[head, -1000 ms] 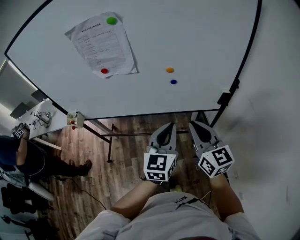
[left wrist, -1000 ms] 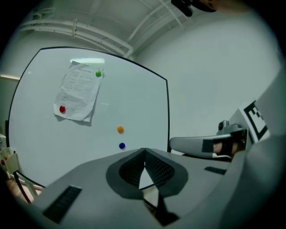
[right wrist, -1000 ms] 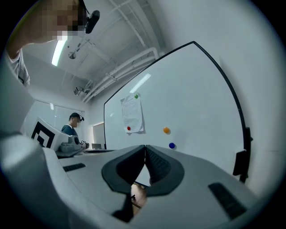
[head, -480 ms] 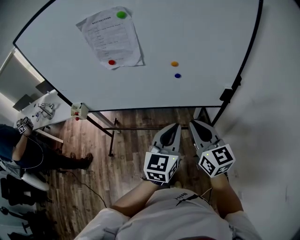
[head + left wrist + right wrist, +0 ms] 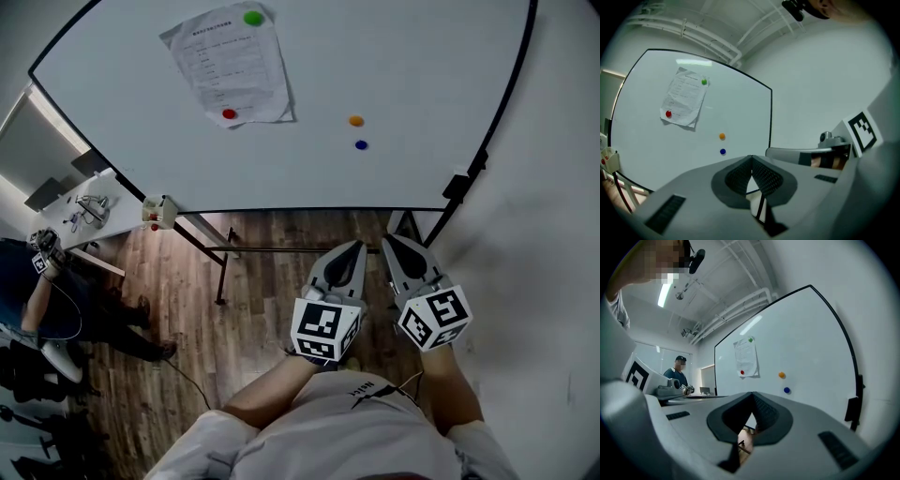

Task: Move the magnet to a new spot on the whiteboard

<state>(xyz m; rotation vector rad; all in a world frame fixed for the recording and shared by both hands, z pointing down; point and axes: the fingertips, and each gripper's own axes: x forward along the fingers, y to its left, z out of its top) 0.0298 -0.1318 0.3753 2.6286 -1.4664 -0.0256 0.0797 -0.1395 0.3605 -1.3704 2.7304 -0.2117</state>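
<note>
The whiteboard stands ahead of me, well beyond both grippers. An orange magnet and a blue magnet sit on its bare right part. A sheet of paper is pinned by a green magnet and a red magnet. My left gripper and right gripper are side by side below the board, both shut and empty. The left gripper view shows the orange magnet and blue magnet above the closed left gripper. The right gripper view shows them too, orange and blue, past the closed right gripper.
The board's stand legs rest on a wooden floor. A small holder hangs at the board's lower left corner, a black clamp at the lower right. A person sits at a desk on the left. A white wall is at right.
The whiteboard has slid a little upward and rightward in the head view. Both grippers stay shut, side by side, at about the same spot in the picture.
</note>
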